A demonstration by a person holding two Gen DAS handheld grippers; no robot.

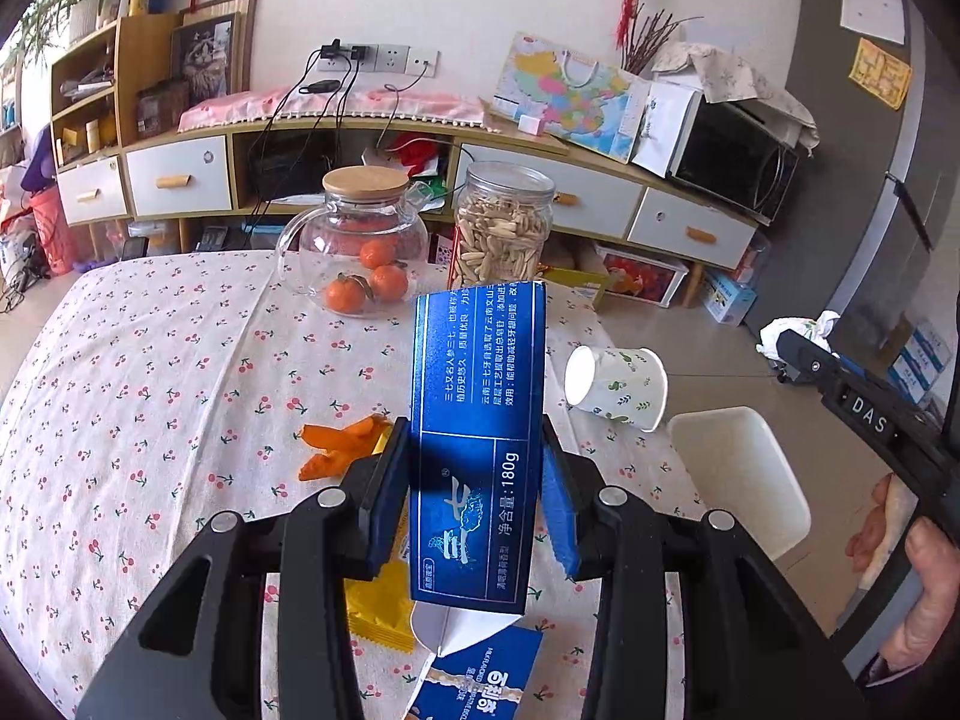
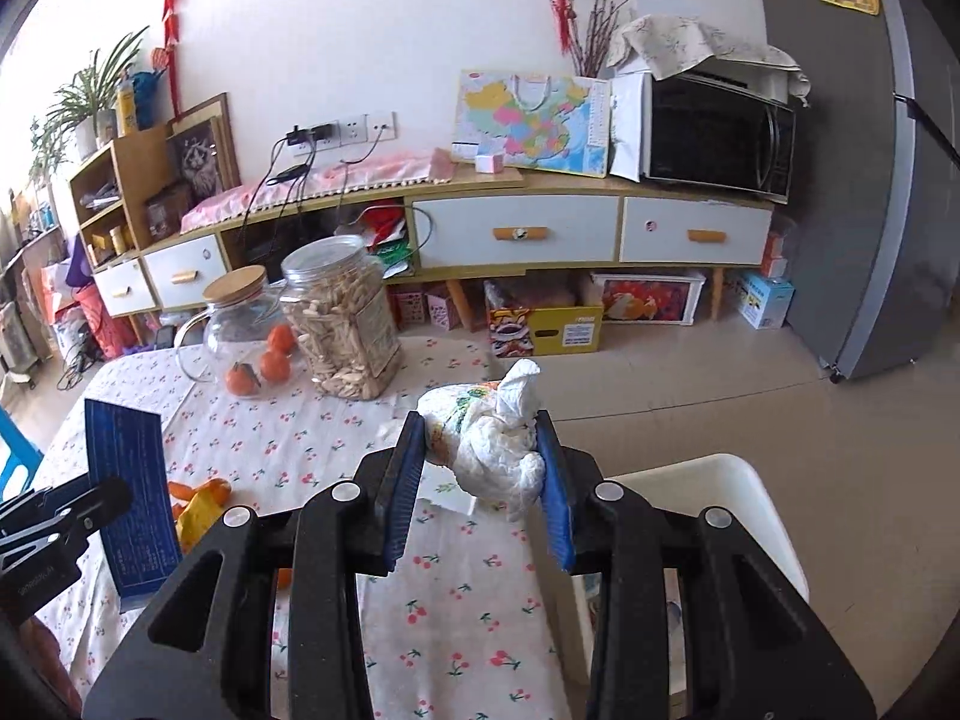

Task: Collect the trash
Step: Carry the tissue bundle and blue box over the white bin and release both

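My left gripper [image 1: 477, 492] is shut on a blue toothpaste box [image 1: 480, 420] and holds it upright above the cherry-print tablecloth [image 1: 150, 390]. The box also shows in the right wrist view [image 2: 129, 480]. My right gripper [image 2: 483, 468] is shut on a crumpled white tissue wad [image 2: 492, 450], held over the table's right side. On the cloth lie orange peels [image 1: 342, 444], a yellow wrapper [image 1: 378, 606], a torn blue packet [image 1: 474, 684] and a tipped paper cup [image 1: 618, 387].
A glass teapot with tangerines [image 1: 360, 240] and a jar of seeds [image 1: 504, 222] stand at the table's far side. A white bin [image 1: 738, 474] sits by the table's right edge, also in the right wrist view [image 2: 720, 480]. A cabinet lines the wall.
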